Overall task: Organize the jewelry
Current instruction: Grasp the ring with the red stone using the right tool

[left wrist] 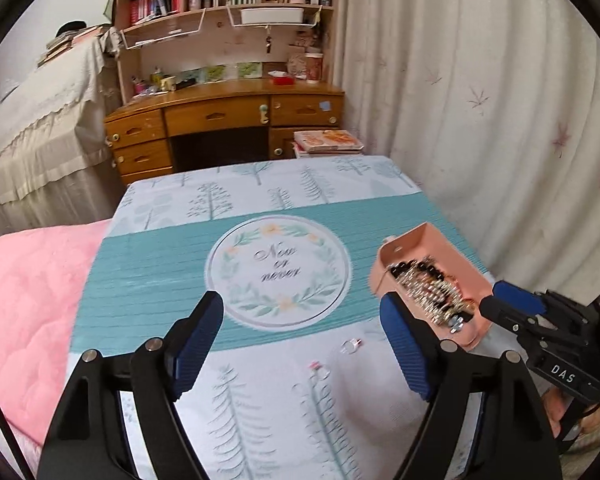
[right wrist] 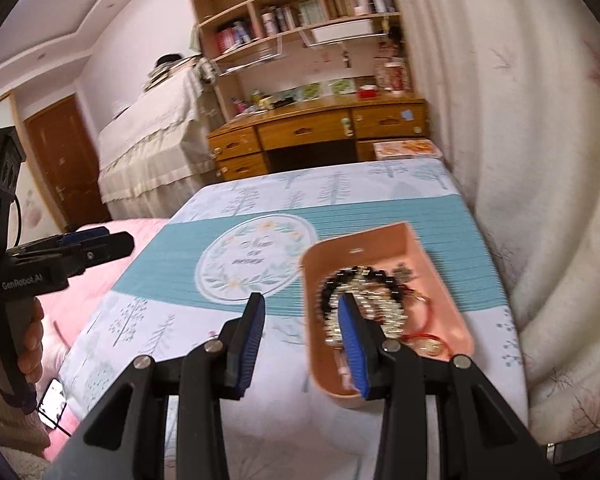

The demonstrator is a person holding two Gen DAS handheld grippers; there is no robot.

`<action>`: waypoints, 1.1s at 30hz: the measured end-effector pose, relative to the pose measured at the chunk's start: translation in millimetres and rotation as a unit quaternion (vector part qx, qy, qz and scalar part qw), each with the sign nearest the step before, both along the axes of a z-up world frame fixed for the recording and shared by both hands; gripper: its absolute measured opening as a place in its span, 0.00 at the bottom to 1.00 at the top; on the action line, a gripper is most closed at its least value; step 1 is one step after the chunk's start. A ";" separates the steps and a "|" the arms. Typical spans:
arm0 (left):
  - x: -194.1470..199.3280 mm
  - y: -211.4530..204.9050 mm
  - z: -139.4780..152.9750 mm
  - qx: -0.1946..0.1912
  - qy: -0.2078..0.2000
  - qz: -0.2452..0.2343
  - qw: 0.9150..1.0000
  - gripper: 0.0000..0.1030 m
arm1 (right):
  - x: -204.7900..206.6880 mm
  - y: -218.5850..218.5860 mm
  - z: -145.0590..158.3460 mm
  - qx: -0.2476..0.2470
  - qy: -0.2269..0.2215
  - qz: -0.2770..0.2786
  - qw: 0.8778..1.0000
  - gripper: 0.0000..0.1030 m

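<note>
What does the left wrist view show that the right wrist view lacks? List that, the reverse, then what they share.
Left only: the DAS label on the right gripper. Right only: a brown door, a phone, the GenRobot label on the left gripper. Both: the pink tray of jewelry, the tree-print cloth, the wooden desk.

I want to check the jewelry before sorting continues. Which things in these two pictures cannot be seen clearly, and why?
- Pink tray, right wrist view: the right gripper's finger covers part of the bracelets; the pile is blurred, so pieces cannot be counted.
- Same pile, left wrist view: the left gripper's finger hides its near end.
- Two small rings on the cloth: too small and blurred to identify.
- Right gripper, left wrist view: cut off by the edge.
</note>
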State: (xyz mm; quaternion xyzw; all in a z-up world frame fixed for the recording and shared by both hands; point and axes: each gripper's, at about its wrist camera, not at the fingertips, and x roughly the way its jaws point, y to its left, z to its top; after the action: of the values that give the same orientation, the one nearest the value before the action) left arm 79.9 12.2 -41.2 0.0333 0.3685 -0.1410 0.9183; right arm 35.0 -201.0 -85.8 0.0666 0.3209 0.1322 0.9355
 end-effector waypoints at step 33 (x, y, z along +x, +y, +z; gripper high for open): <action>7.6 24.6 -115.1 -0.004 0.089 -0.024 0.996 0.68 | 66.1 88.5 -91.6 -0.066 0.134 0.035 0.988 0.23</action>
State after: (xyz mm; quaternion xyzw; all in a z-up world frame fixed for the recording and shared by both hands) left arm 87.5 36.9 -156.3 0.0263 0.4471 -0.1669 0.8784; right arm 101.1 -112.5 -177.4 0.0106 0.4536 0.1330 0.8812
